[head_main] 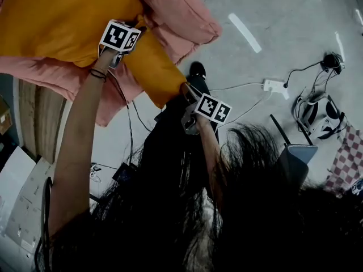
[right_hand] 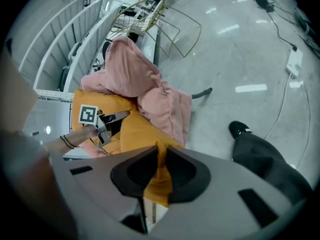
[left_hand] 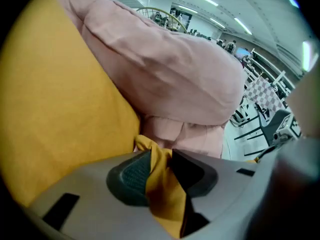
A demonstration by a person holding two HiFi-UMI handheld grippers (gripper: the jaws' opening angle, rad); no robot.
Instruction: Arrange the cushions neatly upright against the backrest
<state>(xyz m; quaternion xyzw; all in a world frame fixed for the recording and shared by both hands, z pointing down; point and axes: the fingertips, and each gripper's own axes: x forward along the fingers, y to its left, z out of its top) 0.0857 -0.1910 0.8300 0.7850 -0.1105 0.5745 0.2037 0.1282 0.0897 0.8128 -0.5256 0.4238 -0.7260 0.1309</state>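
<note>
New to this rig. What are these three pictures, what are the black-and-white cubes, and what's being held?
No robot here: a person holds a claw in each hand. The head view looks down from a head camera; the other two cameras ride on the claws. Each marker cube is part of its claw. The left claw and right claw both pinch the yellow cushion. Pink cushions lie bunched beside and under it, above a grey floor.

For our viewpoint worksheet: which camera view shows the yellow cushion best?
The head view: the yellow cushion lies broad, with the left gripper and right gripper on it. Each gripper view shows mainly a corner pinched in its jaws.
</note>
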